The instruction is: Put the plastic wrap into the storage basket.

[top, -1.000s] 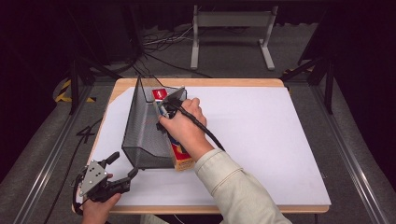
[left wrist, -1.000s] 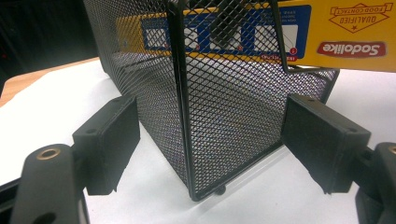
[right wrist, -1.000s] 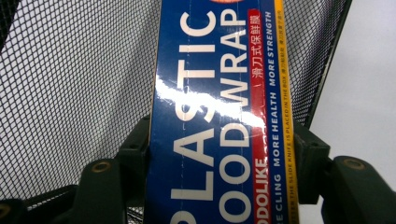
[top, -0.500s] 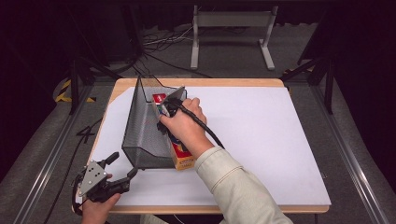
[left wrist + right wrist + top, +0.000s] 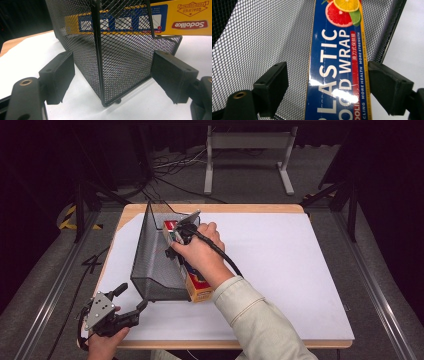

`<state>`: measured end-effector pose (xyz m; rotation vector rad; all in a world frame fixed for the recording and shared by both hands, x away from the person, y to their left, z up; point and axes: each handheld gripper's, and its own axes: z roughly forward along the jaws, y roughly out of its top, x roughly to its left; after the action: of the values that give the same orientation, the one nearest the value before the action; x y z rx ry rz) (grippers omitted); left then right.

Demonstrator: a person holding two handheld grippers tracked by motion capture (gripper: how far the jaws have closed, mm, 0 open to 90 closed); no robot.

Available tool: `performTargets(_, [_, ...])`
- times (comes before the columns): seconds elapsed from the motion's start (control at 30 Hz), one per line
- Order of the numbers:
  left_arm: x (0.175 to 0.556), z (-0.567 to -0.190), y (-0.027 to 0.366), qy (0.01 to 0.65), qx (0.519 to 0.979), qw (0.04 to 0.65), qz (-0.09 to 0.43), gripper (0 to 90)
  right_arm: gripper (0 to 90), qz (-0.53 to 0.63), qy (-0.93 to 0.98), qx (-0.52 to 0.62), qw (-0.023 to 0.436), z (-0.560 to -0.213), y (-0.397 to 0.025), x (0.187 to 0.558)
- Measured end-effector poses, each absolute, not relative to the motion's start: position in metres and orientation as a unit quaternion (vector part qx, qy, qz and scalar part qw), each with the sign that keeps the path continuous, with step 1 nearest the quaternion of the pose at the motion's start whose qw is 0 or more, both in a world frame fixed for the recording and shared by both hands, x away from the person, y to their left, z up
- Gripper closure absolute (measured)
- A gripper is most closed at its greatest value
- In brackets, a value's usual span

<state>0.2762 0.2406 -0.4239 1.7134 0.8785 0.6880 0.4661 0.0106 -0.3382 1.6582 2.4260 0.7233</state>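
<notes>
A black wire-mesh holder stands on the left part of the white table. A long plastic food wrap box lies in it along its right side, its yellow end sticking out toward the front. My right gripper hovers over the box's middle. In the right gripper view the gripper is open and astride the blue box, with mesh behind. My left gripper is open near the holder's front left corner. That corner stands between its pads, and the box shows above.
The table's front edge runs just under the left hand. To the right of the holder lies a wide stretch of white surface. Beyond the table are dark floor, cables and a metal stand.
</notes>
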Motion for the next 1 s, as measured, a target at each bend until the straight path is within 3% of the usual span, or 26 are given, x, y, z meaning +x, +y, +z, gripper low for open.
performTargets(0.47, [0.279,-0.425,0.238,0.364,0.717,0.521,0.286,20.6,17.5,0.310,0.809,0.492,0.088,-0.309,-0.009,0.449])
performTargets(1.0, [0.279,-0.424,0.238,0.368,0.716,0.521,0.285,20.5,17.5,0.417,0.788,0.432,0.132,-0.281,-0.060,0.423])
